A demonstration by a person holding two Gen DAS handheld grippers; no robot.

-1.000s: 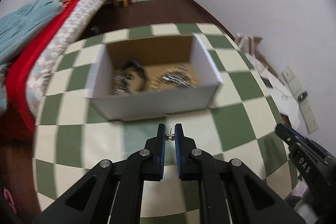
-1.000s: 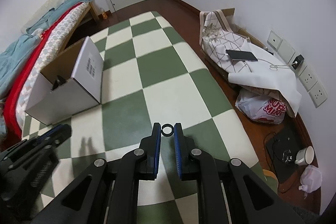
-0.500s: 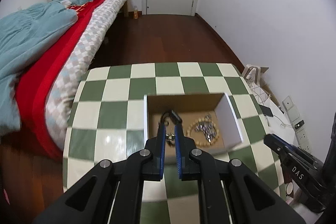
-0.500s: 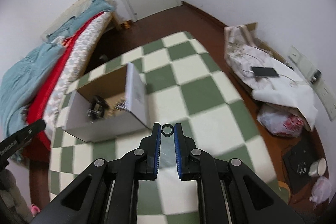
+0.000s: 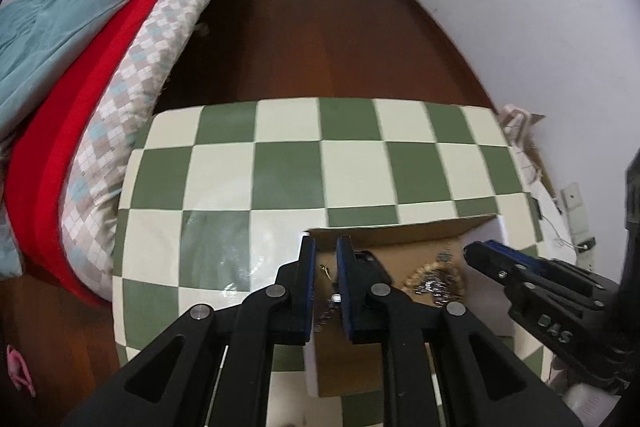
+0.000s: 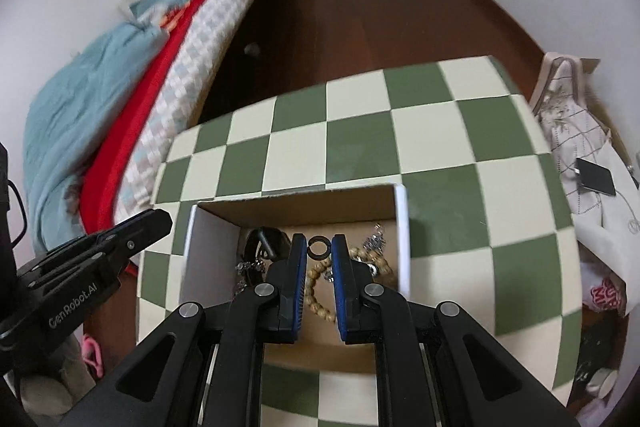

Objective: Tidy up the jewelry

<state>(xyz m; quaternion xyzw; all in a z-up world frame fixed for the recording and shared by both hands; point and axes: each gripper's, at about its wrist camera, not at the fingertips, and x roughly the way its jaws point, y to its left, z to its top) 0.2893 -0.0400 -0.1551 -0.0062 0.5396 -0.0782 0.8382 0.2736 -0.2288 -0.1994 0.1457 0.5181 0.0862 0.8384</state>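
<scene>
We see a bed (image 5: 80,75) with a teal blanket, a red cover and a checked quilt running along the left edge of the surface (image 5: 288,163), which wears a green and cream chequered cloth and ends at dark wooden floor (image 5: 320,39) on its far side. On the surface, toward its near right part, stands an open cardboard box (image 6: 402,227) with white outer walls and a brown inside. On the box floor we make out a string of tan wooden beads (image 6: 316,291), some small silvery pieces (image 6: 374,241) near the right wall, and a dark object (image 6: 268,241) toward the left wall that we cannot identify. Both our tools hang over the open box, pointing steeply down into it. The right gripper (image 6: 319,247) is clenched on a small black ring (image 6: 319,247), which sits upright between the tips of its blue pads, above the beads and clear of the box floor. The left gripper (image 5: 325,259) is over the left part of the box, its jaws opening; a tiny gold-coloured earring (image 5: 326,271) shows in the narrow gap between its pads, though we cannot tell whether the pads still press on it or whether it already lies loose. In the left wrist view the right gripper's tip reaches in over the right part of the box.
</scene>
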